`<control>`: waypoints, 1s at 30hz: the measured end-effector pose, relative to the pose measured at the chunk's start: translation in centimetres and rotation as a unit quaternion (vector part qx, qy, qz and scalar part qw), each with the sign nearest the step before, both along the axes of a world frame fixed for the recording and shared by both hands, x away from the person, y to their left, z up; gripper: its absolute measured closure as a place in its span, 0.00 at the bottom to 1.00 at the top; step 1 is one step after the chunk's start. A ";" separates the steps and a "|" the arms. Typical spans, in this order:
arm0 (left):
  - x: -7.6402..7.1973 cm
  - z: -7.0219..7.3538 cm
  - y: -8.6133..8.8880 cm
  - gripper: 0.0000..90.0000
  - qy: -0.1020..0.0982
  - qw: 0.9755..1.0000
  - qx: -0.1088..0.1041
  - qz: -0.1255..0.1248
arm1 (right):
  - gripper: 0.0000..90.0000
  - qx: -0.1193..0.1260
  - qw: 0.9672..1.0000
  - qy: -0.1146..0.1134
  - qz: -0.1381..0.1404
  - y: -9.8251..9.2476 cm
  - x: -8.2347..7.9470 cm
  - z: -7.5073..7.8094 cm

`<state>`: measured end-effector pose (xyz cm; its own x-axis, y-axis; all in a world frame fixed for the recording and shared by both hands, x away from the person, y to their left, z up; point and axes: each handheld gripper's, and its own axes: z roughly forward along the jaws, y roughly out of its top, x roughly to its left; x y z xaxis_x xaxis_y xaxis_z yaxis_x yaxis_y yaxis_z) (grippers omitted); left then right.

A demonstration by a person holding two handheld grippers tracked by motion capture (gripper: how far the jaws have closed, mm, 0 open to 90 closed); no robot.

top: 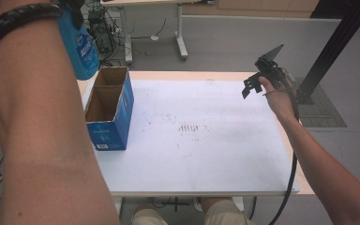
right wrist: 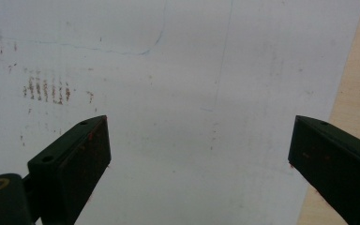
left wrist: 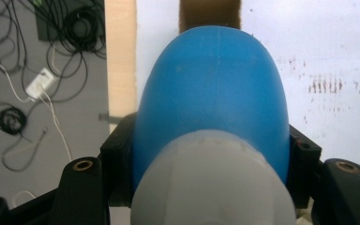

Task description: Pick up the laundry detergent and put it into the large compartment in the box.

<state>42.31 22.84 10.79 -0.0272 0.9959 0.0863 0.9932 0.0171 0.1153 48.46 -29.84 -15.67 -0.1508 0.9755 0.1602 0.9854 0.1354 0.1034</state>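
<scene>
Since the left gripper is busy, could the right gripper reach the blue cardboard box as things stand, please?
Probably yes: the right gripper hangs open and empty above the white mat, and nothing stands between it and the blue cardboard box.

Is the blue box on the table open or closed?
Open. The blue box has its top flaps up, and the high view looks straight into its brown inside. What lies at the bottom cannot be told.

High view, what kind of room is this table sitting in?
Probably a lab or workshop rather than a home. A computer tower sits on the bare grey floor amid tangled cables, another plain desk stands behind, and the table has a stained white sheet taped over it.
</scene>
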 end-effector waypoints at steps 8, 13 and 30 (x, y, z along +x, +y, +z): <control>0.4 -2.7 1.8 0.42 0.007 0.999 -0.023 0.033 | 0.06 0.002 1.000 0.004 0.002 -0.1 0.2 -0.3; 0.8 -4.3 2.1 0.42 0.012 0.999 -0.026 0.039 | 0.06 0.002 1.000 0.004 0.001 -0.1 0.3 -0.4; 1.5 -11.1 2.5 0.42 0.027 0.998 -0.037 0.050 | 0.06 0.008 1.000 0.004 0.001 -0.3 0.1 -0.4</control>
